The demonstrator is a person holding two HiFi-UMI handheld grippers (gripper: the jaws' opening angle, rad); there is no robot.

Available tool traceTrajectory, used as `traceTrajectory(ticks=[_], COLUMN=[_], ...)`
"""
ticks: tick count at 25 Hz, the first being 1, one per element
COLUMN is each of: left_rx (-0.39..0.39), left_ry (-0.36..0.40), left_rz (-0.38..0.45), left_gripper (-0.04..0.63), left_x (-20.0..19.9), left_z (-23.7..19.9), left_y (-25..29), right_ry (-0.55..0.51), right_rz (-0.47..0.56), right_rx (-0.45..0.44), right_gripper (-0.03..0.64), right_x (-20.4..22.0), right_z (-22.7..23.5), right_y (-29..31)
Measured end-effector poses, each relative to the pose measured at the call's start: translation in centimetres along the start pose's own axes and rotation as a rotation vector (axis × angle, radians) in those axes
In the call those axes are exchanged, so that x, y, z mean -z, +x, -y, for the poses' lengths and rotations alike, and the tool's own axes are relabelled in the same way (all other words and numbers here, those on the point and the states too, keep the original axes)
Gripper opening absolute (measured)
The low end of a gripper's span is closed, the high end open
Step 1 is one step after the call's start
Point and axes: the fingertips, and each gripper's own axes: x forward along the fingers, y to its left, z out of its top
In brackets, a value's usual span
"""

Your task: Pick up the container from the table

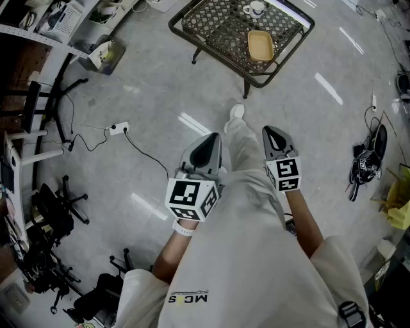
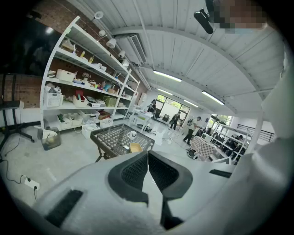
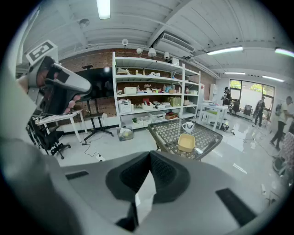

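Note:
A tan rectangular container (image 1: 260, 45) lies on a dark metal mesh table (image 1: 211, 25) well ahead of me; it also shows small in the left gripper view (image 2: 135, 147) and in the right gripper view (image 3: 186, 142). A white mug (image 1: 254, 9) stands beyond it on the same table. My left gripper (image 1: 206, 145) and right gripper (image 1: 274, 136) are held close to my body over my legs, far short of the table. Both are shut with nothing between the jaws.
A white power strip (image 1: 118, 128) with a black cable lies on the grey floor to the left. Shelving (image 1: 57, 19) and a rolling stand line the left wall. A black headset-like object (image 1: 365, 160) lies on the floor at right. People stand far off (image 2: 189, 131).

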Motion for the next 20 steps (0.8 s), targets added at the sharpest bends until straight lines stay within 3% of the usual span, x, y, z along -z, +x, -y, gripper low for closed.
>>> traceTrajectory(ticks=[4, 9, 20], left_rx=[0.013, 0.023, 0.026], left_ry=[-0.012, 0.009, 0.094], left_rz=[-0.015, 0.005, -0.031], left_gripper=[0.028, 0.028, 0.028], left_x=[2.7, 3.5, 5.0], left_z=[1.7, 4.4, 9.9], left_y=[-4.1, -6.4, -4.9], right_ry=[-0.005, 0.026, 0.109], right_rz=[0.019, 0.048, 0.188], right_rx=[0.009, 0.03, -0.017], right_gripper=[0.018, 0.018, 0.018], right_x=[0.7, 1.1, -1.0], right_z=[-3.3, -4.2, -2.3], right_y=[-5.0, -9.9, -15.2])
